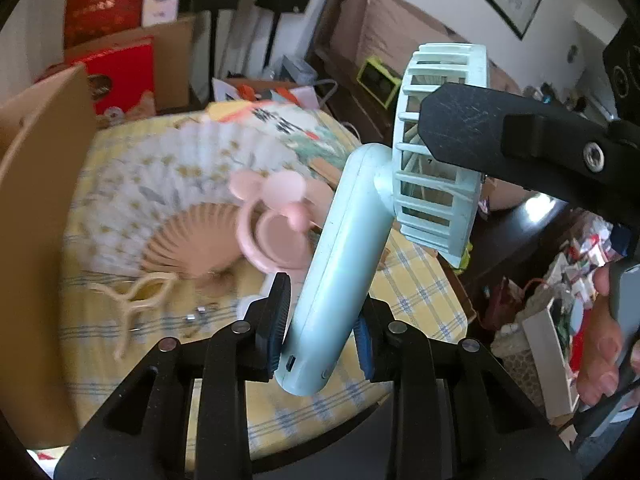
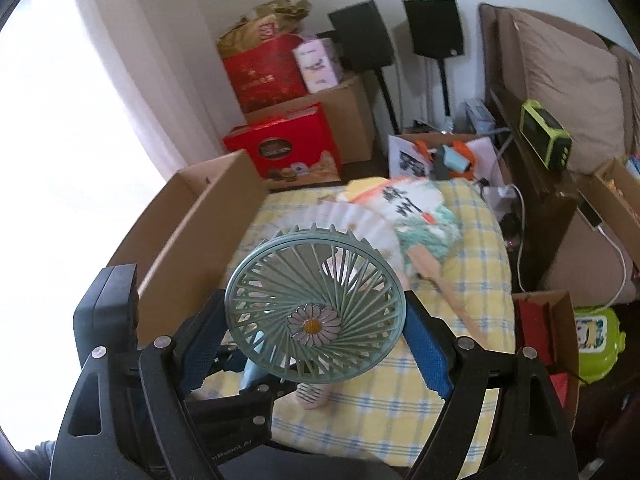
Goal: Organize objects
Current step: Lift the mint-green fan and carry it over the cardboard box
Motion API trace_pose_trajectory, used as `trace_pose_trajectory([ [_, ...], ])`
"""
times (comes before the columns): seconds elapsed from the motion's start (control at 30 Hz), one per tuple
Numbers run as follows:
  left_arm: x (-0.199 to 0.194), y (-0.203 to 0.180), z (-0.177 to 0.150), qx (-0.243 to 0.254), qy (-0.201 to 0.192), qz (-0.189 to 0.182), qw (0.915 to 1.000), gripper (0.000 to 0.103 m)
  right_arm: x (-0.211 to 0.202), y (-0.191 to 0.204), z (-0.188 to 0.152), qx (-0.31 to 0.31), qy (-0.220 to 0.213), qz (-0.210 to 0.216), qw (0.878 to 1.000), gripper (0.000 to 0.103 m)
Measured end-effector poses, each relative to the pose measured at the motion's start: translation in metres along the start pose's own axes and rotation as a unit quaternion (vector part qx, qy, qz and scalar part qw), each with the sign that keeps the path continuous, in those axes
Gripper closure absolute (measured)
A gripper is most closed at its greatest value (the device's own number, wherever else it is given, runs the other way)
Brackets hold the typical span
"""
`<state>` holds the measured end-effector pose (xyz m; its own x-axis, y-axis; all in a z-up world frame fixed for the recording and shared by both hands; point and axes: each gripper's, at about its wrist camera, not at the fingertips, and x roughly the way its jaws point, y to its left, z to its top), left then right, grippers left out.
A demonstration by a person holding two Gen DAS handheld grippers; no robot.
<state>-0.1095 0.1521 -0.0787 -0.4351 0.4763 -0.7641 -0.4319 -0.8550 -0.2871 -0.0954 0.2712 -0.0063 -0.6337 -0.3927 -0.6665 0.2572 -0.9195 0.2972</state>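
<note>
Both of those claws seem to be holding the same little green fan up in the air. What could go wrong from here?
The mint handheld fan is gripped twice: the left gripper clamps its handle, the right gripper spans its round head. If the hands pull apart or twist differently, the thin neck joining handle and head could strain or snap. If one lets go early, the fan could swing and drop onto the pink mini fan and paper folding fan lying below on the yellow checked cloth.

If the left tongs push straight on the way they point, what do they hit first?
Probably the pink fan on the yellow cloth, just past the blue fan that the left tongs hold; depth is unclear.
</note>
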Motion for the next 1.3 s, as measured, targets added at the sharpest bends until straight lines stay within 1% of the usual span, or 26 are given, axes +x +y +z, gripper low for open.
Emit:
trace_pose_trajectory([
  [0.1,-0.021,0.014,0.002,-0.006,-0.012,0.004,0.9999,0.077,0.002,0.022,0.009,-0.016,0.002,0.012,1.0,0.018],
  [0.3,-0.065,0.05,0.005,-0.022,-0.029,0.021,0.9991,0.078,0.019,0.065,0.031,-0.034,0.019,0.056,0.998,0.018],
  [0.53,-0.109,0.101,0.002,-0.05,-0.032,0.054,0.9967,0.08,0.057,0.131,0.055,-0.06,0.053,0.115,0.99,0.018],
  [0.7,-0.129,0.149,-0.001,-0.084,-0.035,0.072,0.9932,0.08,0.091,0.17,0.066,-0.077,0.081,0.14,0.984,0.018],
  [0.87,-0.129,0.194,-0.003,-0.112,-0.021,0.077,0.9905,0.08,0.141,0.205,0.073,-0.1,0.127,0.135,0.978,0.018],
  [1.0,-0.122,0.231,-0.008,-0.142,-0.007,0.069,0.9875,0.08,0.179,0.221,0.071,-0.106,0.163,0.134,0.972,0.018],
  [1.1,-0.114,0.255,-0.016,-0.162,0.005,0.061,0.9849,0.08,0.2,0.233,0.067,-0.123,0.183,0.125,0.967,0.018],
  [1.3,-0.102,0.272,-0.037,-0.177,0.025,0.057,0.9822,0.08,0.234,0.257,0.049,-0.174,0.225,0.086,0.955,0.018],
])
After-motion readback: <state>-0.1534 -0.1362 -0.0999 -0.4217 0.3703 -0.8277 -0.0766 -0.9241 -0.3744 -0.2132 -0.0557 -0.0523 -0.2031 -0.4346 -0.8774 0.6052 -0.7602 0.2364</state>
